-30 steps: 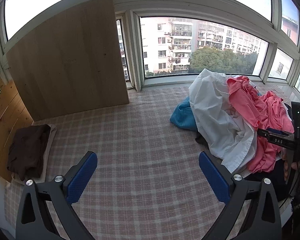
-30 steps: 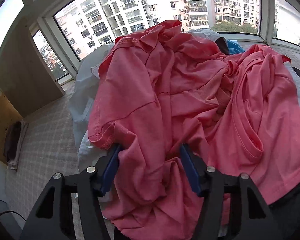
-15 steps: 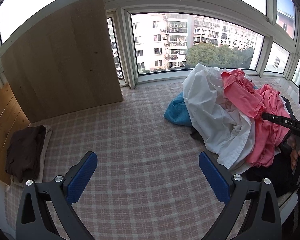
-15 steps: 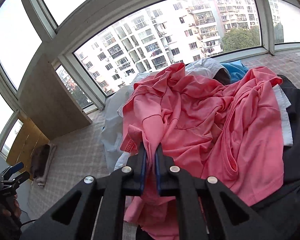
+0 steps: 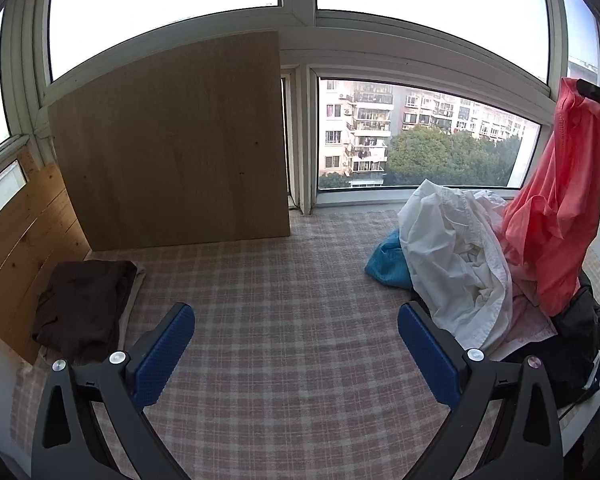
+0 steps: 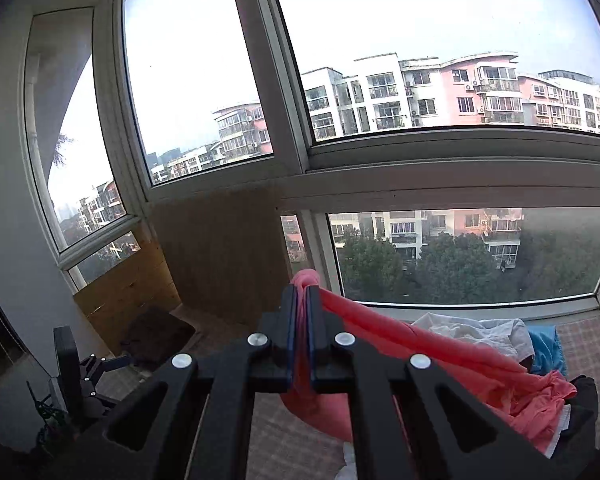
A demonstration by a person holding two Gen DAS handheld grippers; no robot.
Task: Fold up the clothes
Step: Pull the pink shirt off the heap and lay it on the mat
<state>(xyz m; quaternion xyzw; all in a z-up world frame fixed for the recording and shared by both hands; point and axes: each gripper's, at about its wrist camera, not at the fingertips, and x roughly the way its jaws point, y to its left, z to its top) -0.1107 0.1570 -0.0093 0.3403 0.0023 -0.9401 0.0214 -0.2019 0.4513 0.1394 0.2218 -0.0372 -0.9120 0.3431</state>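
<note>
- Coral-pink shirt (image 6: 440,364) is pinched at one bunched edge between the pressed-together jaws of the right gripper (image 6: 301,312); a small knob of fabric pokes out past the fingertips.
- From the left wrist view the same shirt (image 5: 560,200) hangs high against the window, its lower end trailing onto the clothes pile (image 5: 480,280) at the right of the bed.
- White garment (image 5: 456,264) lies crumpled on the near side of that pile, with a blue garment (image 5: 388,264) tucked against it on the window side and a black garment (image 5: 580,340) under the shirt's hanging tail.
- Left gripper (image 5: 296,352) holds nothing; its blue-padded jaws are spread wide above the bare pink-and-grey checked bedcover (image 5: 280,300).
- Dark brown folded garment (image 5: 80,304) sits on a pale cushion at the far left corner of the bed, well apart from the pile.
- Wooden board (image 5: 172,148) leans upright against the window frame behind the bedcover.
- Apartment blocks and trees fill the glass beyond.
</note>
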